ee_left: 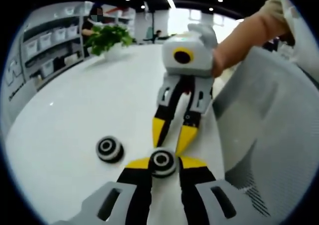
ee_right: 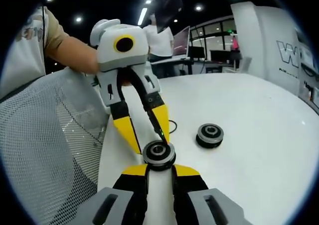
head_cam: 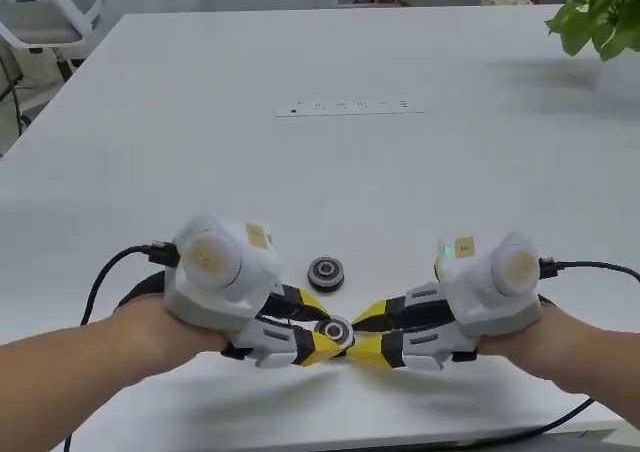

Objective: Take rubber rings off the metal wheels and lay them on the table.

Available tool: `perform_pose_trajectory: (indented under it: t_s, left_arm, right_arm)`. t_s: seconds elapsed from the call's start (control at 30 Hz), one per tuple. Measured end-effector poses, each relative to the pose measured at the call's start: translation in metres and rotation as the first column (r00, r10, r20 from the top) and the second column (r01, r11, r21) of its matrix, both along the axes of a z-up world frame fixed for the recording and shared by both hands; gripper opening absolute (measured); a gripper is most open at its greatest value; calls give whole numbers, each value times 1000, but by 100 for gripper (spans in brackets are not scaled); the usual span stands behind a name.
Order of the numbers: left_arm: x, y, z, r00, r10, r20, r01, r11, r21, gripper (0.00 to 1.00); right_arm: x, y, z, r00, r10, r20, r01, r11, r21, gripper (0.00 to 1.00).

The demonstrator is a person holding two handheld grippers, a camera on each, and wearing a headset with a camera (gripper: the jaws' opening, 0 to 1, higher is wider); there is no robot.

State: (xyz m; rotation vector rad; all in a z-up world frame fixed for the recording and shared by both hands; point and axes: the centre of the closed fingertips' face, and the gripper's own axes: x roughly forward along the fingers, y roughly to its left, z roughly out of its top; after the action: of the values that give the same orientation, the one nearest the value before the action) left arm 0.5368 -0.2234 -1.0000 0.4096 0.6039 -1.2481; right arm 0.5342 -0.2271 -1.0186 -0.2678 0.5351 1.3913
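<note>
The left gripper [head_cam: 318, 329] and right gripper [head_cam: 358, 334] both clamp one small black-ringed metal wheel [head_cam: 334, 330] at the near edge of the white table [head_cam: 300, 172]; one should hold firm while the other peels.

Matt white table [head_cam: 300, 172]; shiny metal wheel [ee_right: 159, 153], matt black rubber ring [ee_right: 148, 156].

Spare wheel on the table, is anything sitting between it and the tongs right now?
Nothing visible does. The spare wheel lies on bare table just beyond the tongs, apart from them. The left tongs and right tongs are both closed around the other wheel, so they are busy rather than blocked.
</note>
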Motion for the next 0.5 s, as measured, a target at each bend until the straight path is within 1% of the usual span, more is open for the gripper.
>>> perform_pose_trajectory:
  t_s: [0.1,0.2,0.3,0.37,0.4,0.43,0.5]
  left_arm:
    - [1,0,-3,1000,-5,13,5,1000,17,19]
    - [2,-1,-3,1000,-5,30,4,1000,17,18]
    - [4,-2,-3,999,2,40,-3,1000,13,16]
    - [5,-2,-3,998,3,56,-4,1000,12,14]
    - [6,-3,0,997,-12,82,12,1000,5,14]
    - [3,0,1,998,-1,69,0,1000,11,14]
    - [2,0,1,997,0,76,0,1000,11,14]
  right_arm:
    - [-1,0,0,1000,-3,-4,3,1000,2,14]
    - [-1,0,0,1000,-7,-10,7,1000,5,14]
    - [0,0,0,1000,-12,-20,12,1000,8,14]
    - [0,0,-1,999,-18,-28,18,1000,10,13]
    - [0,0,-1,999,-21,-31,21,1000,9,13]
    - [0,0,-1,999,-20,-30,20,1000,10,13]
    - [0,0,-1,999,-22,-32,22,1000,10,12]
